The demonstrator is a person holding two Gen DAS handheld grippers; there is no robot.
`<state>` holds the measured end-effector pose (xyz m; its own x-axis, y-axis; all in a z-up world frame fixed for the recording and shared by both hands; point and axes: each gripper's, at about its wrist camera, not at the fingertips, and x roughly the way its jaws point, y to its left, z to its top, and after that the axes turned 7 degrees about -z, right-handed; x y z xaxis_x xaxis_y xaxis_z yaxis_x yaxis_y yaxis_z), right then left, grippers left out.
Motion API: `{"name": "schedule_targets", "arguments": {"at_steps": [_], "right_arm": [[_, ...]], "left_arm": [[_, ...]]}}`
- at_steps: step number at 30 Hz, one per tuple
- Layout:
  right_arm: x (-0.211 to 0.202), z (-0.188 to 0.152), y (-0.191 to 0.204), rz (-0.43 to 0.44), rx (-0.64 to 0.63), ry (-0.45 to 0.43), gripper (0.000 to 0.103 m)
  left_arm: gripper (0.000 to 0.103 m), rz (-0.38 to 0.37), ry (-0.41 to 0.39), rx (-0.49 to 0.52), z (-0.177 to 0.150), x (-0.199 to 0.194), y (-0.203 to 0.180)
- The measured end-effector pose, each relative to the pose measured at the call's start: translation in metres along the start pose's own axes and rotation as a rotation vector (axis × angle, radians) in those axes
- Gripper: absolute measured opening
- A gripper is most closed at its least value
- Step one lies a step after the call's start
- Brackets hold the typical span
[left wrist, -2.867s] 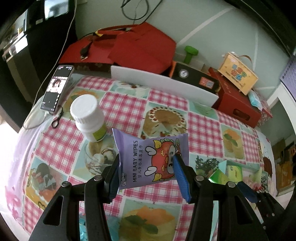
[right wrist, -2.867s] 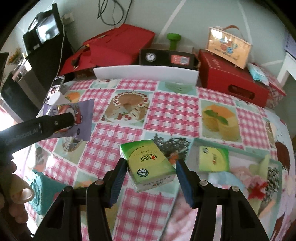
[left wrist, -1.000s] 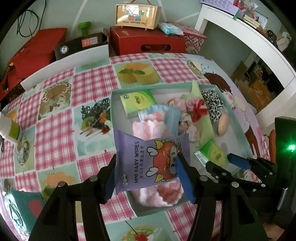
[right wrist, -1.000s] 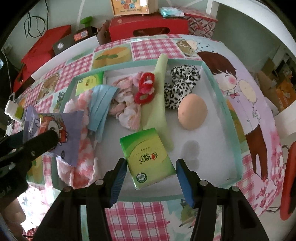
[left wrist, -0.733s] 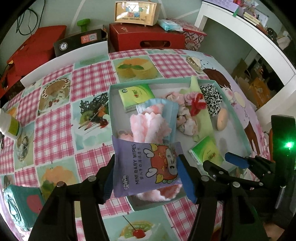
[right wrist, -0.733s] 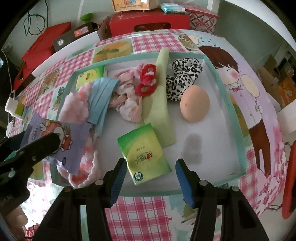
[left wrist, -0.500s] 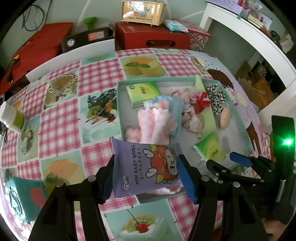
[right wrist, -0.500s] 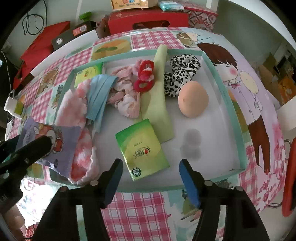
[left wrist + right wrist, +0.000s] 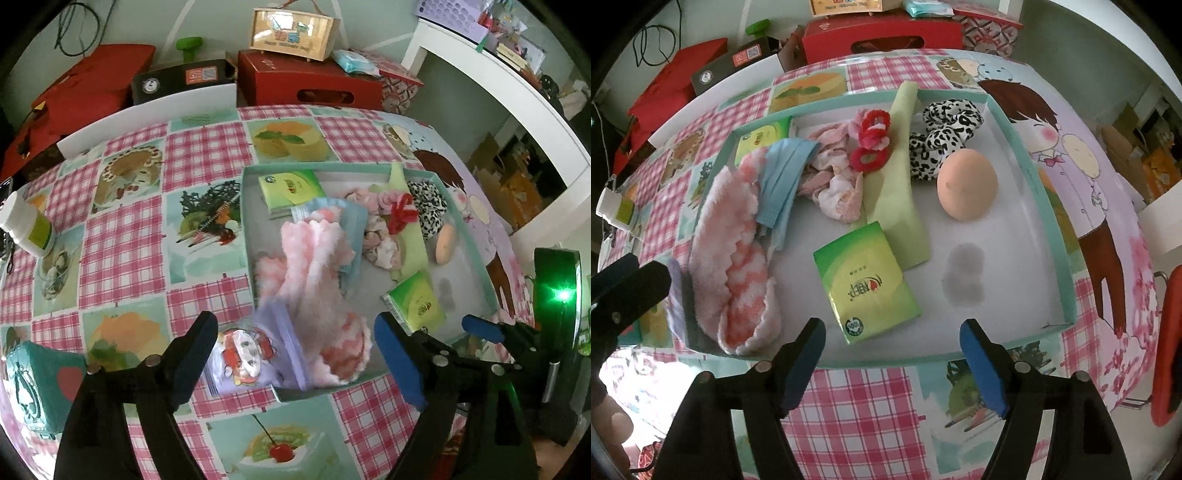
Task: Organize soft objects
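Note:
A teal tray (image 9: 246, 206) (image 9: 1012, 122) holds several soft things: a pink fluffy sock (image 9: 314, 266) (image 9: 735, 266), a blue mask (image 9: 783, 177), red scrunchies (image 9: 870, 142), a leopard scrunchie (image 9: 942, 129), a peach sponge (image 9: 966, 186) and a green tissue pack (image 9: 866, 286) (image 9: 415, 304). The purple baby wipes pack (image 9: 255, 356) lies over the tray's near corner, blurred. My left gripper (image 9: 295, 354) is open just above it. My right gripper (image 9: 892, 360) is open, near the tray's front edge, with the tissue pack lying flat ahead of it.
A second green tissue pack (image 9: 291, 188) sits in the tray's far corner. A white bottle (image 9: 27, 230) stands at the left of the checked tablecloth (image 9: 207, 155). A teal box (image 9: 33, 384) is at the near left. Red boxes (image 9: 310, 83) stand behind the table.
Both grippers have opened. The wipes pack has dropped from my left gripper onto the tray's near corner. The tissue pack left my right gripper and lies in the tray.

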<state>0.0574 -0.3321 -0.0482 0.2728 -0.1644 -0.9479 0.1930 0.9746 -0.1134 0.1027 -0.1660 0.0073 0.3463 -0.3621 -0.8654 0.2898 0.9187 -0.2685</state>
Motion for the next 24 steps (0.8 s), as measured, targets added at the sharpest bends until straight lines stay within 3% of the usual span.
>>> {"name": "schedule_targets", "arguments": {"at_steps": [5,7,9,18,21,24], "right_arm": [[-0.002,-0.002,-0.003,0.002,-0.003,-0.004,0.085],[-0.004,-0.002,-0.001,0.002,-0.007,-0.006,0.085],[-0.006,-0.003,0.002,0.004,-0.011,-0.009,0.085],[-0.01,-0.004,0.006,0.011,-0.012,-0.013,0.085],[-0.008,-0.003,0.003,0.013,-0.01,-0.01,0.085],[-0.006,-0.002,-0.003,0.014,-0.001,-0.008,0.085]], "left_arm": [[0.088,0.021,-0.022,-0.051,-0.001,-0.01,0.016],[0.096,0.043,-0.025,-0.081,-0.004,-0.012,0.026],[0.096,0.065,-0.019,-0.121,-0.007,-0.013,0.04],[0.096,0.029,0.056,-0.277,-0.024,0.006,0.085],[0.096,0.017,0.101,-0.179,-0.028,0.001,0.082],[0.096,0.114,0.161,0.057,-0.034,0.004,0.063]]}}
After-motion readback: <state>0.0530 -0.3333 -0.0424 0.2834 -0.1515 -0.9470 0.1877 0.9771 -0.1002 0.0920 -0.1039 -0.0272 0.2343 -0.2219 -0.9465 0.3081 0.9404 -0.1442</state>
